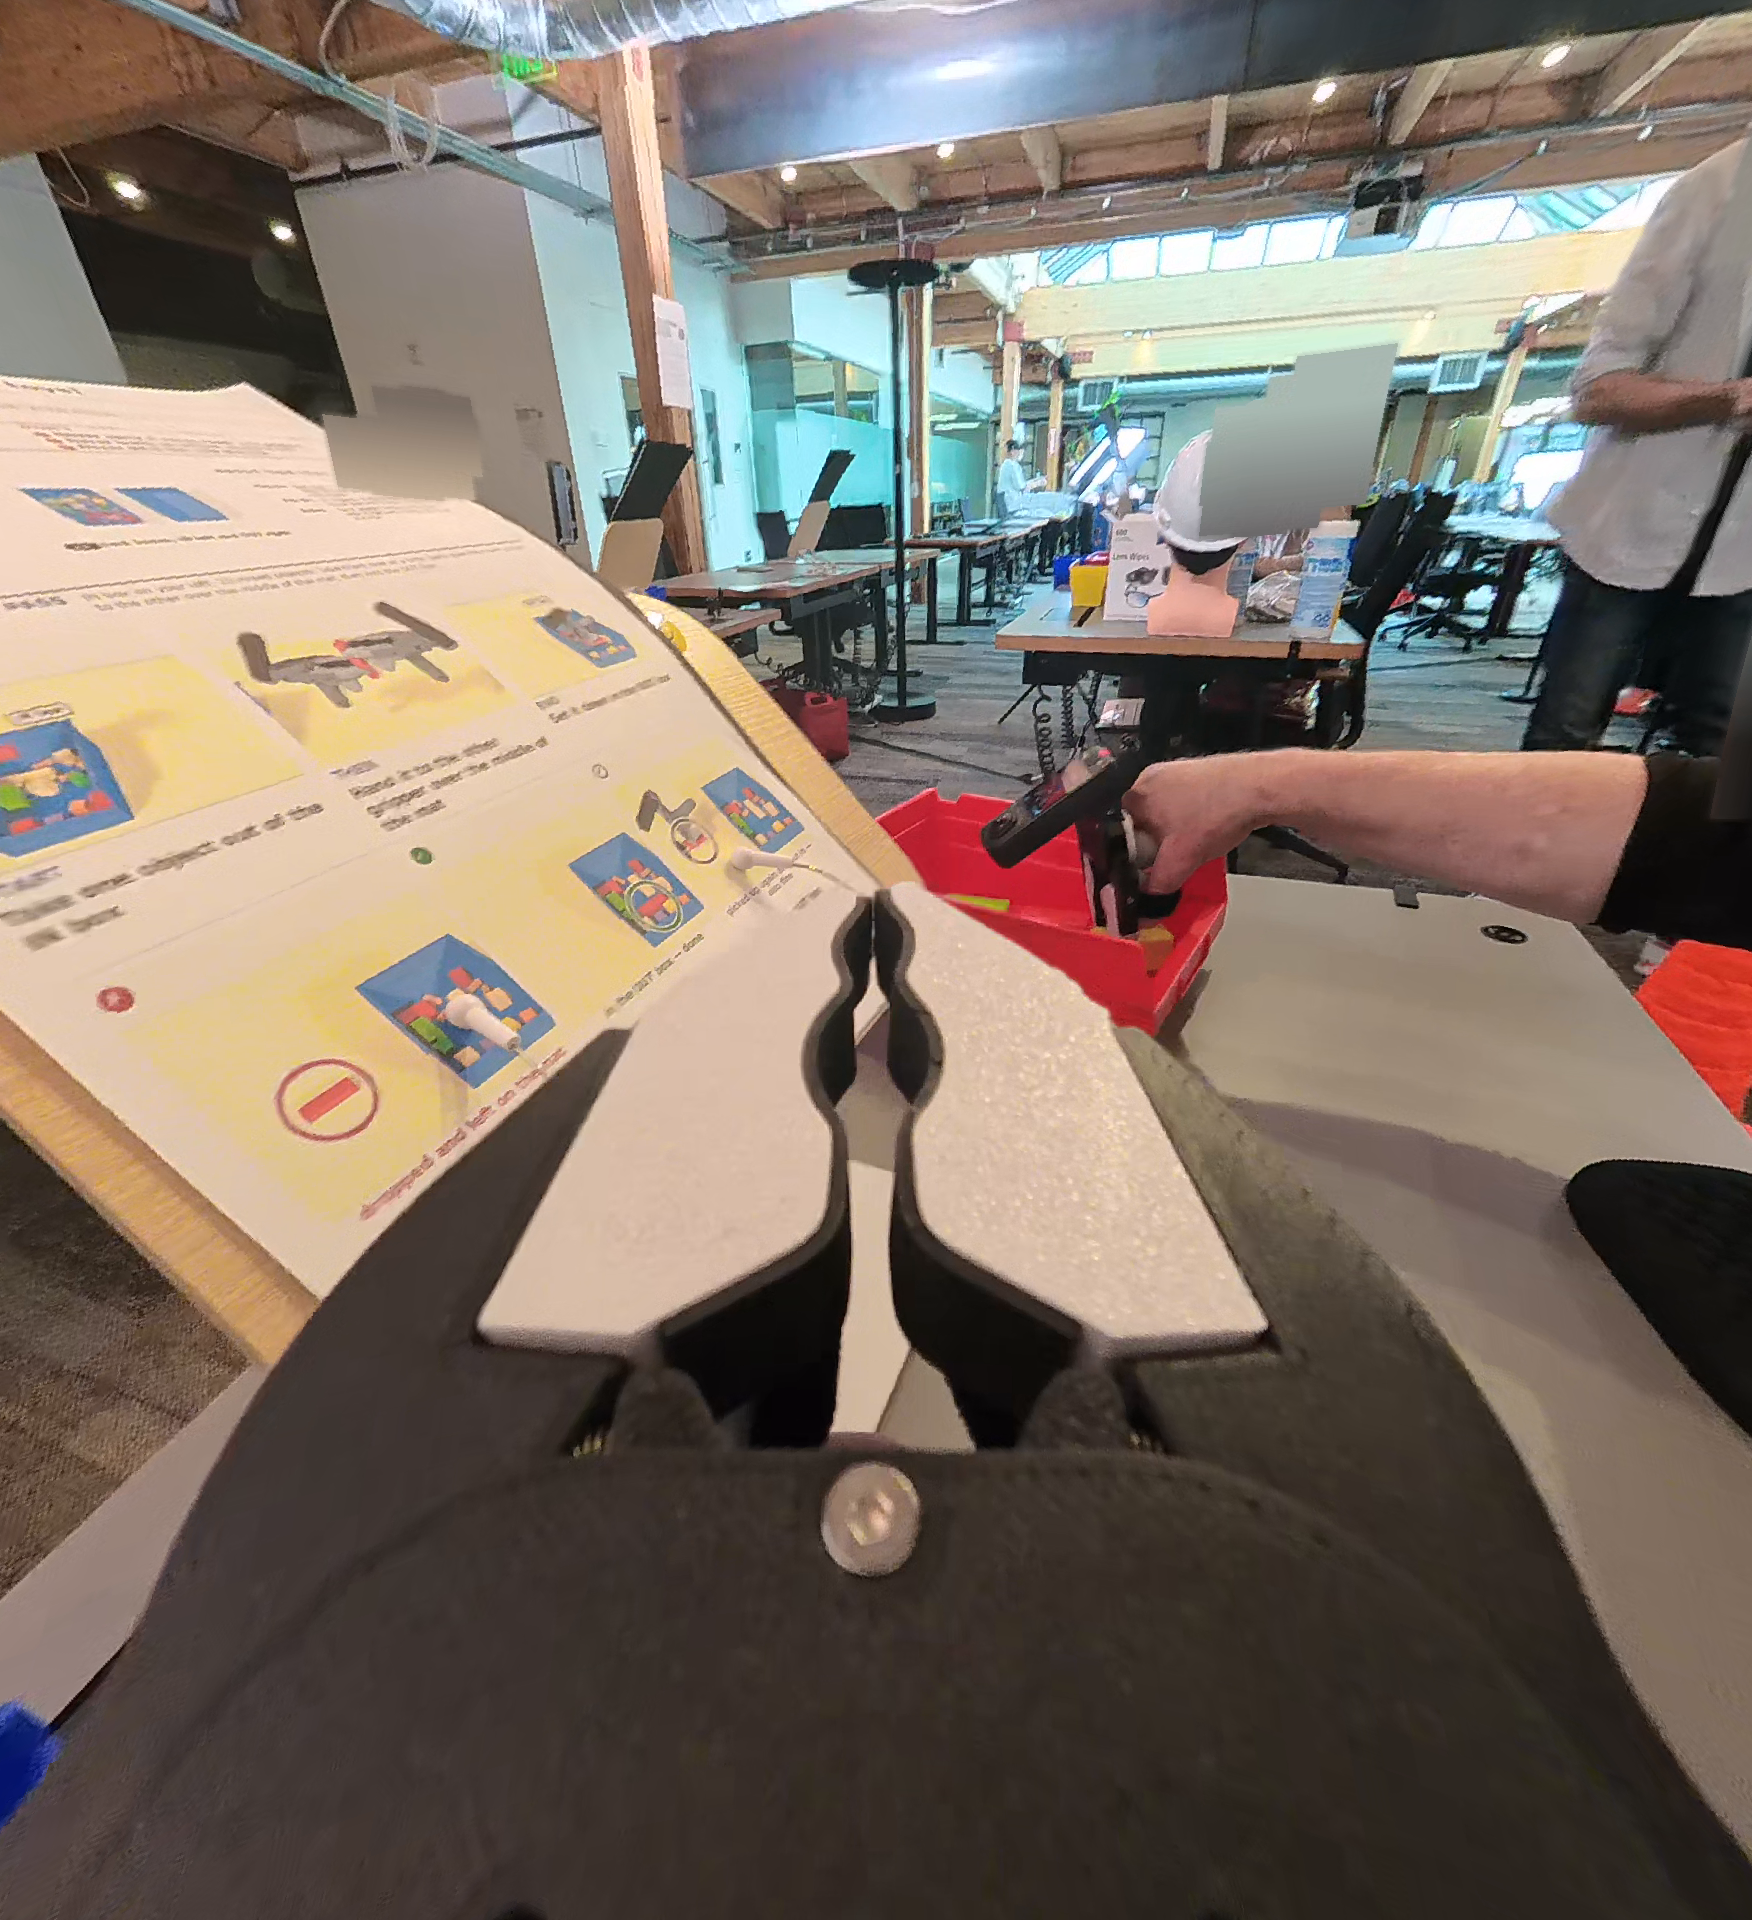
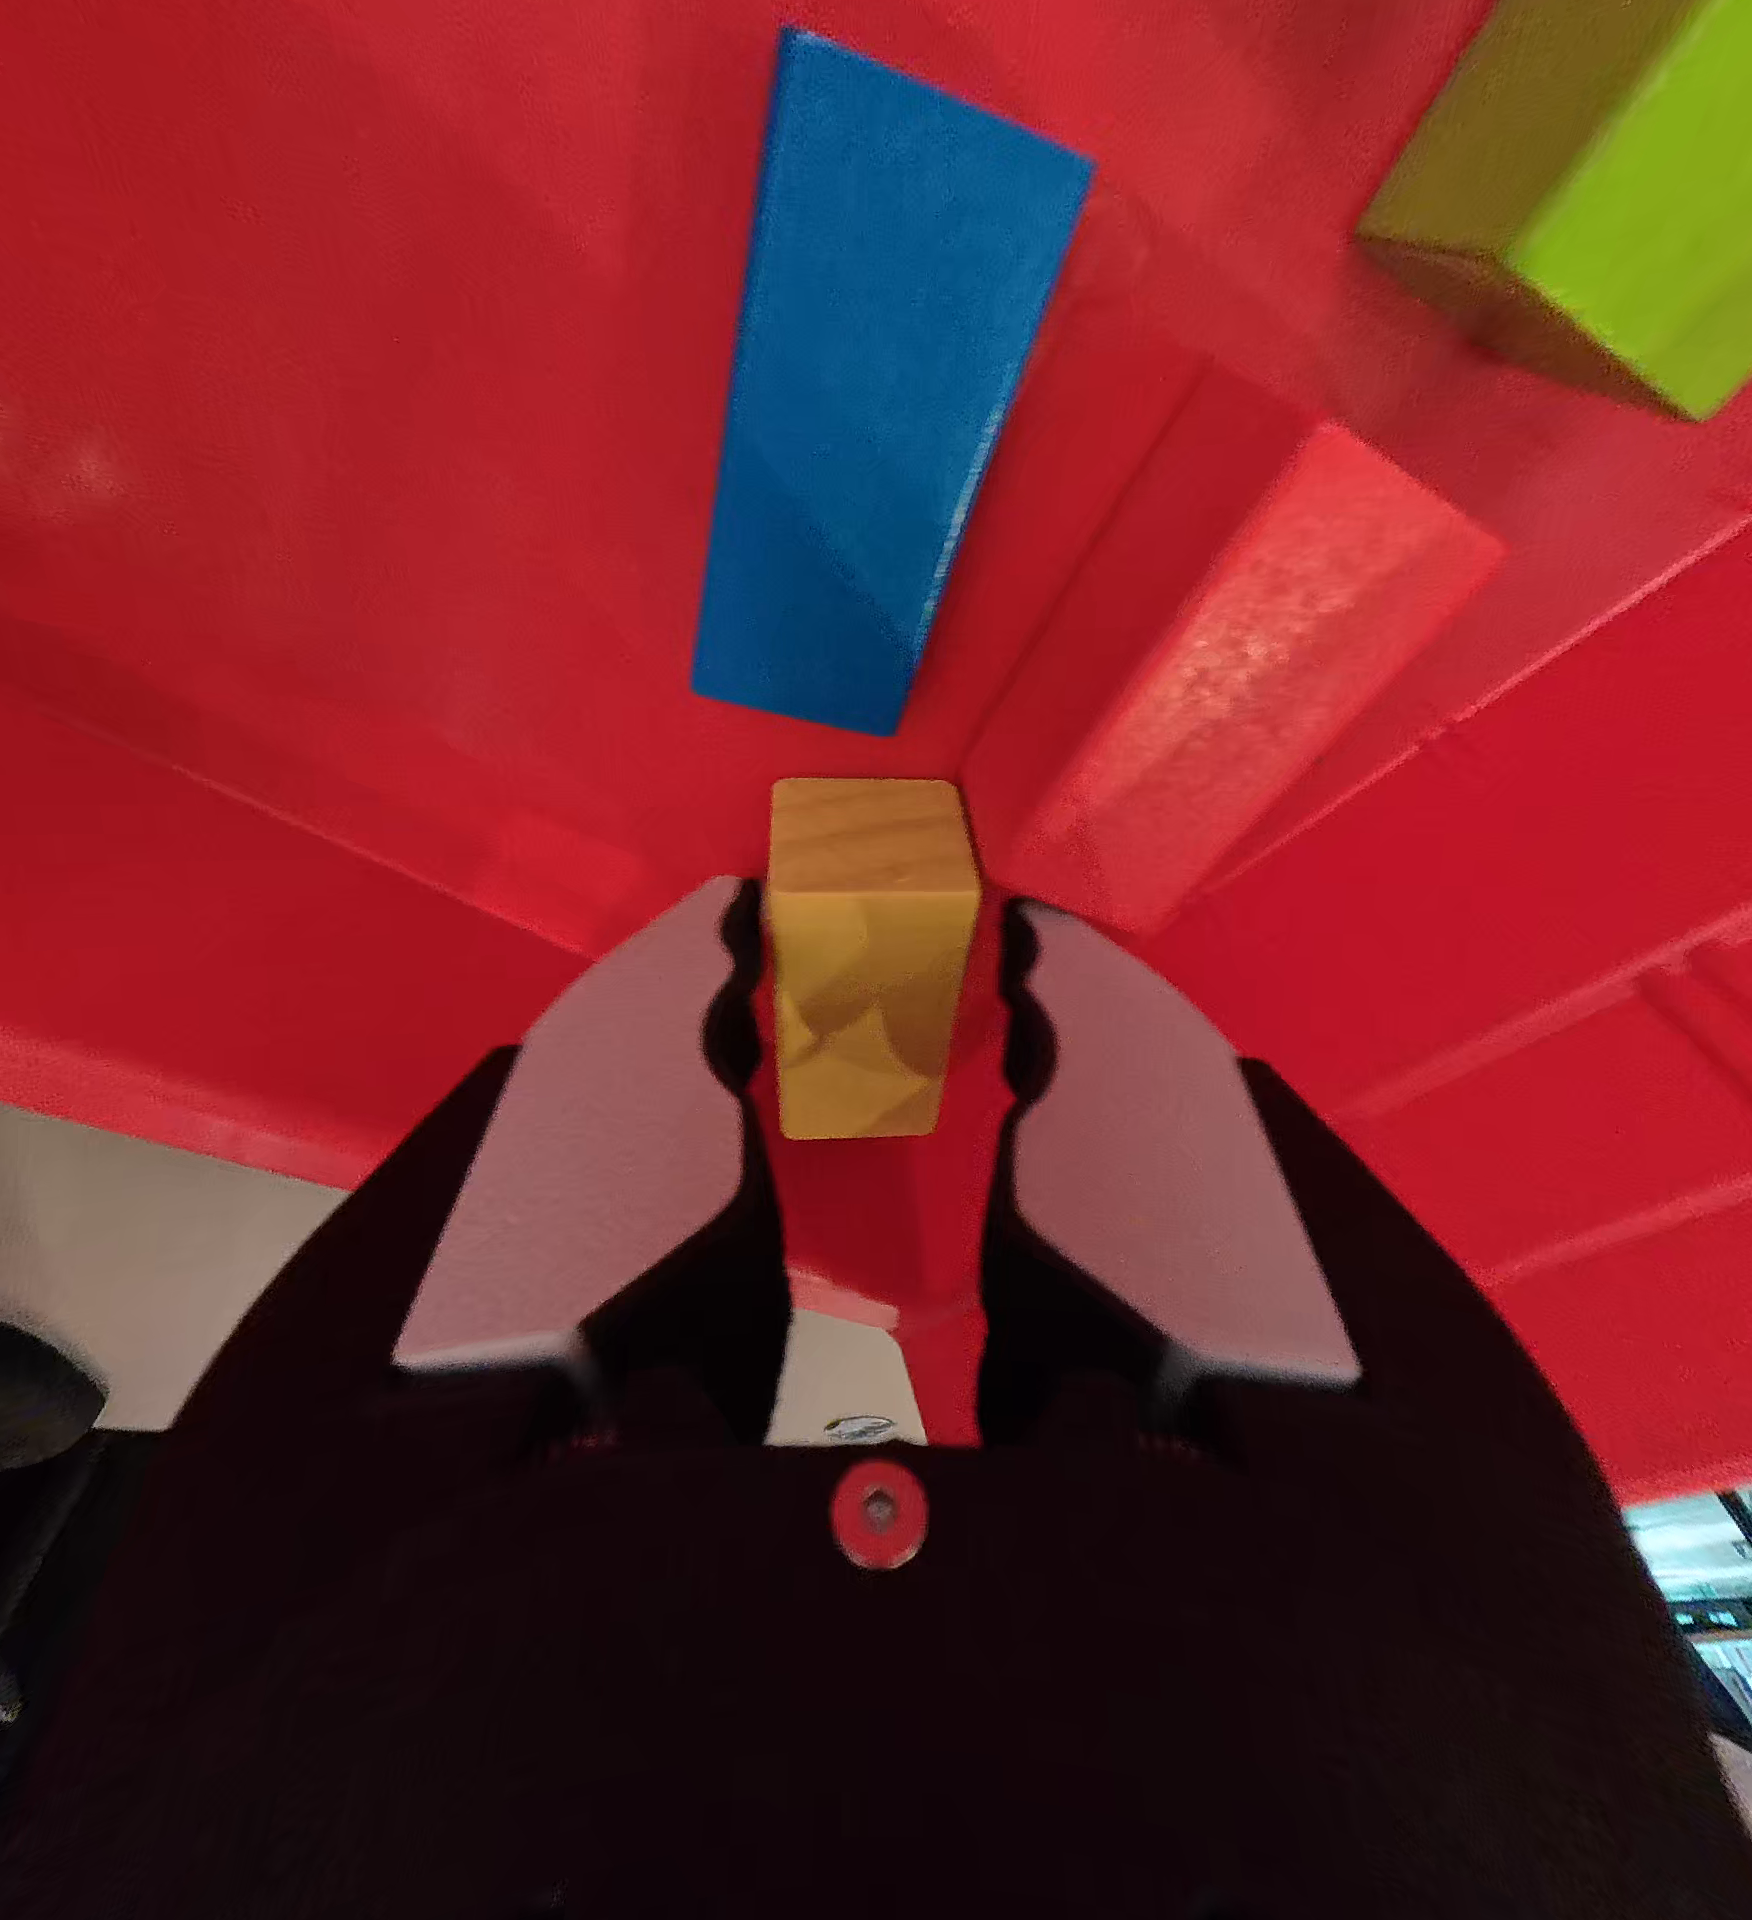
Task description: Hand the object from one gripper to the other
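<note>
The right tool [image 2: 870,914] reaches down into a red plastic bin [image 2: 228,416], its two grey fingers spread on either side of a small yellow-tan wooden block [image 2: 867,966] that stands on the bin floor. A strip of red floor shows between the block and the right finger, so the tool is released and the block is not gripped. Just beyond the block lies a flat blue wooden block [image 2: 882,395], with a red rectangular block [image 2: 1256,665] close on its right against the bin wall and a lime-green block [image 2: 1620,197] farther off in the upper right corner.

The left tool [image 1: 872,925] hovers above the grey desk [image 1: 1474,1039], clenched with nothing between its tips. To its left, a slanted wooden board carrying a printed instruction sheet [image 1: 332,779] fills that side and hides the near corner of the bin. Across the desk, a person's hand [image 1: 1194,821] holds the right tool inside the red bin. Office desks and chairs fill the background.
</note>
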The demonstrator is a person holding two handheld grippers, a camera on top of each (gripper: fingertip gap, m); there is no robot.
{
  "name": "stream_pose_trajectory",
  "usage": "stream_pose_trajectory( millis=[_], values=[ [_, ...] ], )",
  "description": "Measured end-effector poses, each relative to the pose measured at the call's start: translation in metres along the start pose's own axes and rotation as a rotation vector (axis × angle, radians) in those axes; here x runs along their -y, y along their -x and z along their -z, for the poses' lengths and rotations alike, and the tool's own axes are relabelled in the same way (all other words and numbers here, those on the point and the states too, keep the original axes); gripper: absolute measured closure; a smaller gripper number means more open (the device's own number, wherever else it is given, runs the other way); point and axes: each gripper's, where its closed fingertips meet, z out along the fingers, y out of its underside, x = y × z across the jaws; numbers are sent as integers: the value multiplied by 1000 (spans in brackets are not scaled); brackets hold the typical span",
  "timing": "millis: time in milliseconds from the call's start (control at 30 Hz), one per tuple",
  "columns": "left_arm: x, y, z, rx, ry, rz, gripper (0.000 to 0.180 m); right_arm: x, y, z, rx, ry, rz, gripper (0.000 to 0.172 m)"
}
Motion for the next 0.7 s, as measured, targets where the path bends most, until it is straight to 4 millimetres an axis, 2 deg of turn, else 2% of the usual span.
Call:
stream_pose_trajectory(
  millis=[67,133,233,333,433,500,600,700],
  values=[
    [-1,9,6,51,31,-15,172,-1,-1,3,-9,-9,2,115],
    [-2,26,20,143,73,-23,162,1,0,10,-14,-43,2,111],
    [-7,63,52,331,137,-28,157,0,0,25,-39,-91,-2,107],
    [-32,108,89,549,274,-14,150,1,4,43,-71,-157,1,107],
    [-79,150,128,740,520,10,143,-2,8,60,-108,-207,10,108],
    [-112,171,148,801,680,20,138,-4,12,70,-140,-233,23,108],
    [-163,195,170,782,910,54,138,-4,22,81,-154,-272,52,109],
    [-202,214,195,754,1180,10,135,-4,33,87,-167,-291,87,110]
  ],
)
